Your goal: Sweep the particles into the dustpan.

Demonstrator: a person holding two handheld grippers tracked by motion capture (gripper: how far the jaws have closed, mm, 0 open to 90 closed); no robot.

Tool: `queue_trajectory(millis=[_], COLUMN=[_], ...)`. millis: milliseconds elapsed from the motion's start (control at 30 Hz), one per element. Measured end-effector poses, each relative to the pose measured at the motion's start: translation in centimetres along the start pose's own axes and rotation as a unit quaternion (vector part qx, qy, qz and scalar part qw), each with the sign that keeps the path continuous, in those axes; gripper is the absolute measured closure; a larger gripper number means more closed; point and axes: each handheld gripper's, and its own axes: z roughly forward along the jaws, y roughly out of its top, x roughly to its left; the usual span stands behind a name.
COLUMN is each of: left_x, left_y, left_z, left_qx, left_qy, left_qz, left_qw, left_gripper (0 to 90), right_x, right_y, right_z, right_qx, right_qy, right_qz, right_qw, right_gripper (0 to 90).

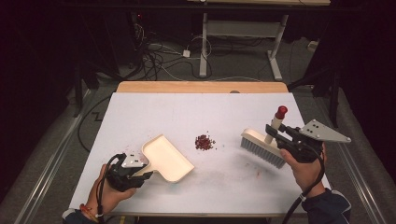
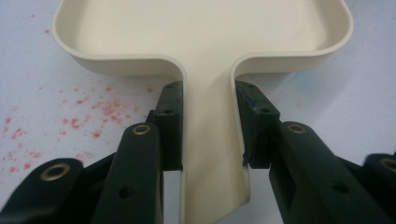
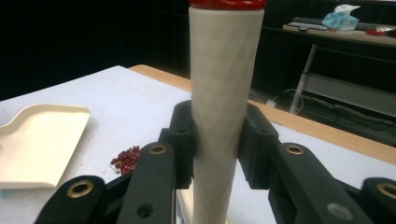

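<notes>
A cream dustpan (image 1: 167, 157) lies on the white table, its flat handle clamped in my left gripper (image 1: 140, 176), which is shut on it at the table's front left. In the left gripper view the black pads (image 2: 170, 122) press both sides of the dustpan handle (image 2: 208, 140). My right gripper (image 1: 275, 134) is shut on the upright cream handle of a brush (image 1: 264, 145) with a red cap (image 1: 281, 111); its grey bristles rest on the table at the right. The handle (image 3: 219, 116) stands between the pads in the right gripper view. A small pile of red beans (image 1: 204, 142) lies between dustpan and brush.
Red specks and smears (image 2: 93, 114) dot the white table sheet (image 1: 187, 112) near the dustpan. A wooden edge (image 1: 201, 87) runs along the table's far side. Beyond it are desk legs and cables on the floor.
</notes>
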Motion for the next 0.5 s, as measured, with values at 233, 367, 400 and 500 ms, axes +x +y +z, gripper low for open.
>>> queue_trajectory(millis=[233, 367, 400, 500], left_x=[-0.6, -0.5, -0.5, -0.4], left_y=[0.1, 0.5, 0.7, 0.8], left_z=[0.7, 1.2, 1.5, 1.7], left_qx=[0.023, 0.022, 0.023, 0.023], left_qy=[-0.008, -0.015, -0.019, -0.021], left_qz=[0.016, 0.013, 0.013, 0.012], left_qw=[0.9996, 0.9996, 0.9995, 0.9994], left_gripper=[64.3, 64.3, 64.3, 64.3], right_x=[0.6, 0.5, 0.6, 0.8], right_y=[0.8, 1.5, 1.7, 2.1], right_z=[3.5, 5.9, 6.4, 8.4], right_qx=[0.000, -0.008, -0.005, 0.003], right_qy=[0.002, 0.001, -0.002, -0.012], right_qz=[-0.008, 0.003, 0.001, -0.005], right_qw=[1.0000, 1.0000, 1.0000, 0.9999], right_gripper=[69.9, 69.9, 69.9, 69.9])
